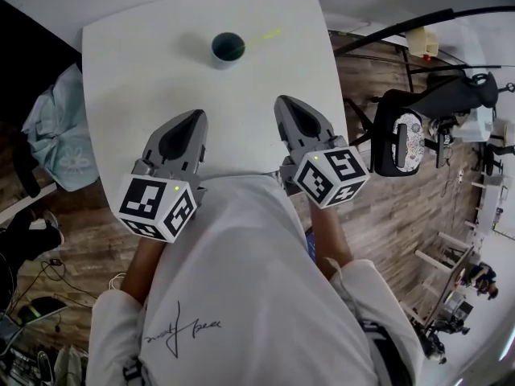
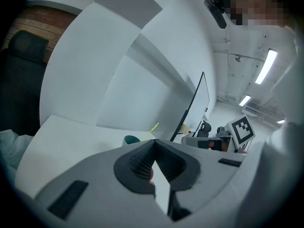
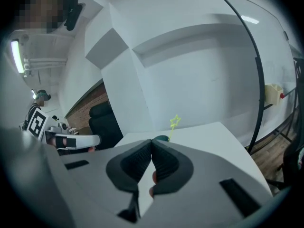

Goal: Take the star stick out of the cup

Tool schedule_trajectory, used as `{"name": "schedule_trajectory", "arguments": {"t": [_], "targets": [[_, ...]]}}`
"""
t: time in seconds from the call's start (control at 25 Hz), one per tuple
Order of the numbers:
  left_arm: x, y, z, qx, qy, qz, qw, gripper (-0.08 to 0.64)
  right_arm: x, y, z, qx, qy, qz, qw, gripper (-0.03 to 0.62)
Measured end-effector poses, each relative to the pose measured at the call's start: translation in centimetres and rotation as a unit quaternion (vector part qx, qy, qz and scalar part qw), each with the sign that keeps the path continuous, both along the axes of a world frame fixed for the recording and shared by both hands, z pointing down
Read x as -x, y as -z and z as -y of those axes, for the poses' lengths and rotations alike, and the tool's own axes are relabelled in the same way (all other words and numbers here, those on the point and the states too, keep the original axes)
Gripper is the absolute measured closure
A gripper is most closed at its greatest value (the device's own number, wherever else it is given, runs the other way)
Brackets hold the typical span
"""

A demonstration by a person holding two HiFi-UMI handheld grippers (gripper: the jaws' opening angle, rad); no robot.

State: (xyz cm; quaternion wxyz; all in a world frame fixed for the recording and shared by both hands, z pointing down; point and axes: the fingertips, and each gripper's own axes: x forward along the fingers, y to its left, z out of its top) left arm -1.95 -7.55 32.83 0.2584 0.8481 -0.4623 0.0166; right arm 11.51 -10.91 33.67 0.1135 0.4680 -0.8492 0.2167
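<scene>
A dark teal cup (image 1: 228, 47) stands near the far edge of the white table (image 1: 129, 95). A thin yellow-green star stick (image 1: 263, 35) leans out of it to the right. In the right gripper view the star stick (image 3: 174, 124) rises above the cup (image 3: 162, 138), which peeks over the jaws. In the left gripper view the cup (image 2: 131, 139) and star stick (image 2: 153, 128) lie ahead. My left gripper (image 1: 195, 115) and right gripper (image 1: 283, 100) hover side by side over the table's near part, well short of the cup. Both are shut and hold nothing.
A black office chair (image 1: 400, 139) stands right of the table on the wooden floor. A pale blue cloth (image 1: 58, 135) lies at the table's left. A black curved pole (image 3: 254, 70) rises on the right. A white wall is behind the table.
</scene>
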Motion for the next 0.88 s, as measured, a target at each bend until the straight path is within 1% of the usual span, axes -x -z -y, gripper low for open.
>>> {"name": "schedule_trajectory", "arguments": {"t": [0.28,0.48,0.56,0.76,0.88], "targets": [[-0.8,-0.5,0.6,0.008,-0.002,-0.007,0.9999,0.557,0.3,-1.1,1.7,0.011,0.013,-0.015,1.0,0.583],[-0.4,-0.9,0.9,0.017,0.004,-0.012,0.9998,0.557,0.8,-1.4,3.1,0.013,0.021,-0.019,1.0,0.58],[-0.3,-1.1,0.9,0.021,0.006,-0.012,0.9997,0.557,1.1,-1.6,3.6,0.013,0.026,-0.02,0.999,0.555],[-0.1,-1.6,1.1,0.028,0.007,-0.014,0.9995,0.557,1.7,-2.3,5.0,0.016,0.032,-0.025,0.999,0.546],[0.1,-1.8,1.4,0.033,0.006,-0.013,0.9994,0.555,2.0,-2.7,5.7,0.022,0.033,-0.025,0.999,0.529]]}}
